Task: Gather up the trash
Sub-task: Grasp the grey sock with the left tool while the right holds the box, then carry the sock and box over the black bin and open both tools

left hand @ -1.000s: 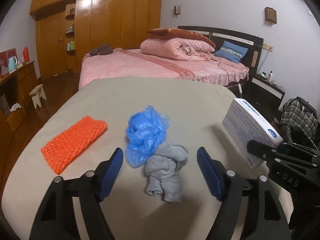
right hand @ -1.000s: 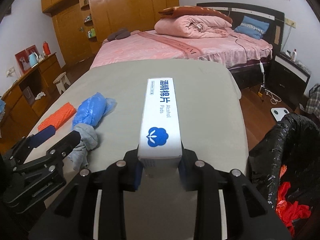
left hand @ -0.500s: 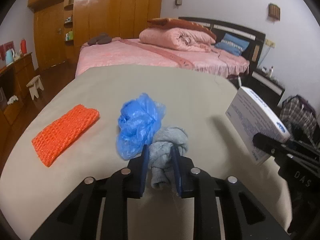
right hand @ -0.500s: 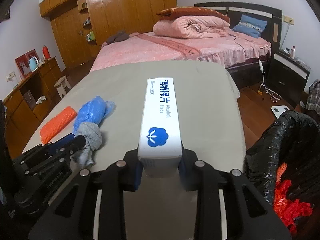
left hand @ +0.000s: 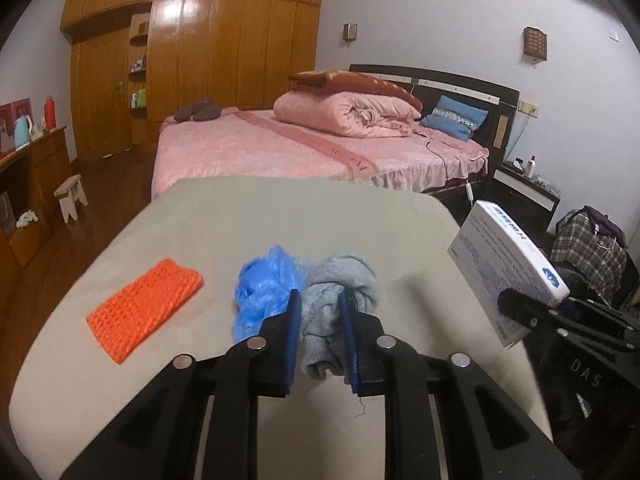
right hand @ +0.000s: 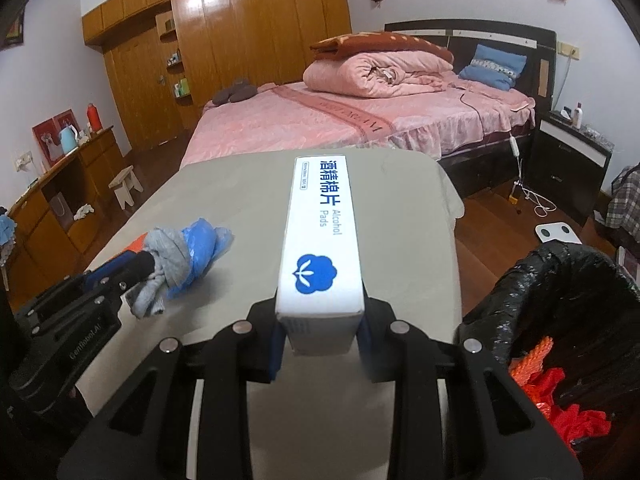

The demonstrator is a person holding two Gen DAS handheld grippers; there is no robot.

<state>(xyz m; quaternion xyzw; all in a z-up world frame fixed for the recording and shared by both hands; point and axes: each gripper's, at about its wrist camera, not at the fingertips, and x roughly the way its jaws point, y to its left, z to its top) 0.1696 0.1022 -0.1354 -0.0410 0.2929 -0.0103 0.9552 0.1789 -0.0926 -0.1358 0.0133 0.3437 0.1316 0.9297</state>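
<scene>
Two claws over beige table — left pinching grey rag, right clamping white box.

left wrist: close over grey table, facing bed | right wrist: same heading, further right | shared: table, bed, wardrobe

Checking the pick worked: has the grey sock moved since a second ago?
Yes. The grey sock, pinched in the left gripper, has lifted off the table and now overlaps the blue plastic wad.
</scene>
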